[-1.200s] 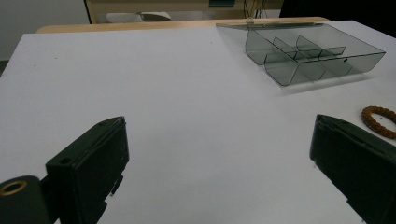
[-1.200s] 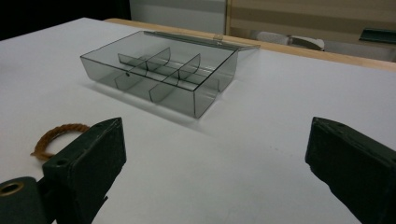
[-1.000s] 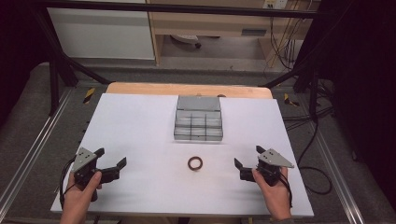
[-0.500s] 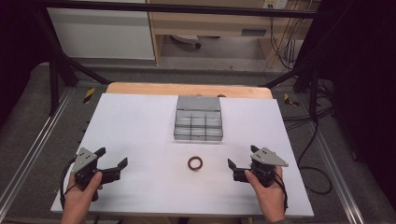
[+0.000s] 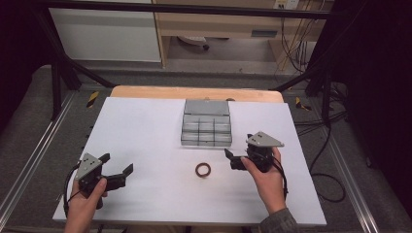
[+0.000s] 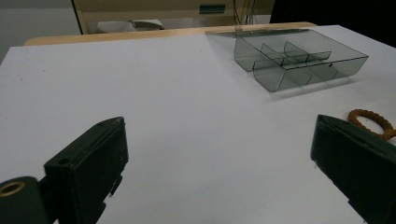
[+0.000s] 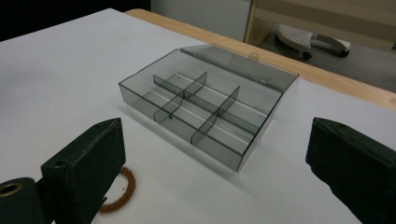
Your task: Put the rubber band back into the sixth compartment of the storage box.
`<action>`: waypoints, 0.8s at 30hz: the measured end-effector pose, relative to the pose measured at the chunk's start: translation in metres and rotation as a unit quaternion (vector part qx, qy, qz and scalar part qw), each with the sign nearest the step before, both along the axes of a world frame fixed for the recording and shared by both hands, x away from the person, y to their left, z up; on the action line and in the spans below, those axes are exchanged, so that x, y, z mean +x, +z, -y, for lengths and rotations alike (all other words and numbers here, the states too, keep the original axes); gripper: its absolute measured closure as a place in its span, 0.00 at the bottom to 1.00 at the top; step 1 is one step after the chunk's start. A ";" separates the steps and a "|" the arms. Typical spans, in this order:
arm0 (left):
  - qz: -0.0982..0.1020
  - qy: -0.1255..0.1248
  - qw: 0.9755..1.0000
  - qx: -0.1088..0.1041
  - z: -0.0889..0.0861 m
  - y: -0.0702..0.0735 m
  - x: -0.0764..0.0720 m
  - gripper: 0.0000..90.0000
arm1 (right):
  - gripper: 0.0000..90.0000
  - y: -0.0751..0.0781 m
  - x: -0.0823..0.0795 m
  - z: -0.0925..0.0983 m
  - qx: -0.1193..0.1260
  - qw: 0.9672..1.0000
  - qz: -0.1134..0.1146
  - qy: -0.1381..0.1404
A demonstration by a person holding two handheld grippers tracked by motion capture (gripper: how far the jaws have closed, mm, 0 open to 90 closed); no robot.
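Note:
A brown beaded ring (image 5: 203,169) lies flat on the white table top, in front of a smoky clear divided box (image 5: 206,130) whose lid (image 5: 206,107) is folded back. My right gripper (image 5: 230,159) is open, just right of the ring and apart from it. In the right gripper view its wide jaws (image 7: 215,163) frame the box (image 7: 205,107), and the ring (image 7: 122,191) shows by the left jaw. My left gripper (image 5: 116,163) is open at the front left, holding nothing. In the left gripper view, the ring (image 6: 371,122) peeks over the right jaw, with the box (image 6: 299,60) beyond.
The white sheet (image 5: 145,136) covers a wooden table whose bare far edge (image 5: 194,92) shows behind the box. Metal frame rails (image 5: 29,160) run along both sides, and cables (image 5: 325,170) hang off to the right. The box compartments look empty.
My right gripper has moved left and away from the front edge, ending close to the ring and the box. The left gripper has shifted slightly. Both stay open.

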State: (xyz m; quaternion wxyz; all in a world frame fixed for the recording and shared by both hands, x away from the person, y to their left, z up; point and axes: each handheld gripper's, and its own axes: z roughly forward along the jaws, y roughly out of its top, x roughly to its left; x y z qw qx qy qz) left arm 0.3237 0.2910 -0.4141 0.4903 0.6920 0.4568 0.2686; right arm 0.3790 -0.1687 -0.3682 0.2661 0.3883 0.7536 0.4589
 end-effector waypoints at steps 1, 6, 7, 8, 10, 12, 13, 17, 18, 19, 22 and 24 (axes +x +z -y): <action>0.000 -0.001 1.000 0.000 0.001 0.000 0.000 0.04 | 0.06 0.002 0.004 -0.003 0.000 1.000 0.003 0.000; -0.001 -0.005 1.000 0.008 0.002 -0.002 0.000 0.04 | 0.05 0.002 0.019 -0.016 0.014 1.000 0.002 0.000; -0.002 -0.005 1.000 0.009 0.002 -0.002 0.000 0.04 | 0.05 0.000 0.020 -0.017 0.022 1.000 -0.002 0.002; -0.004 -0.003 1.000 0.009 0.002 -0.003 0.000 0.04 | 0.05 -0.003 0.019 -0.019 0.027 1.000 -0.007 0.002; -0.009 0.000 1.000 0.013 0.001 -0.005 0.000 0.04 | 0.05 -0.006 0.017 -0.024 0.012 1.000 -0.010 0.007; -0.009 0.002 1.000 0.010 0.001 -0.004 -0.001 0.04 | 0.04 -0.008 0.015 -0.027 0.006 1.000 -0.012 0.006; -0.007 0.002 1.000 0.010 0.000 -0.003 -0.001 0.04 | 0.03 -0.010 0.014 -0.028 0.004 1.000 -0.016 0.008; -0.006 0.004 1.000 0.007 0.000 -0.002 -0.002 0.04 | 0.05 -0.018 0.015 -0.038 -0.018 0.999 -0.034 0.006; -0.006 0.004 1.000 0.007 0.000 -0.002 -0.002 0.04 | 0.06 -0.020 0.015 -0.040 -0.018 0.999 -0.038 0.009; -0.007 0.005 1.000 0.006 0.000 -0.002 -0.002 0.04 | 0.06 -0.020 0.015 -0.040 -0.018 0.999 -0.038 0.009; -0.010 0.006 1.000 0.005 0.000 -0.003 0.000 0.04 | 0.07 -0.028 0.015 -0.046 -0.027 0.998 -0.052 0.014; -0.013 0.007 1.000 0.006 -0.001 -0.004 0.000 0.04 | 0.08 -0.031 0.015 -0.048 -0.031 0.997 -0.063 0.015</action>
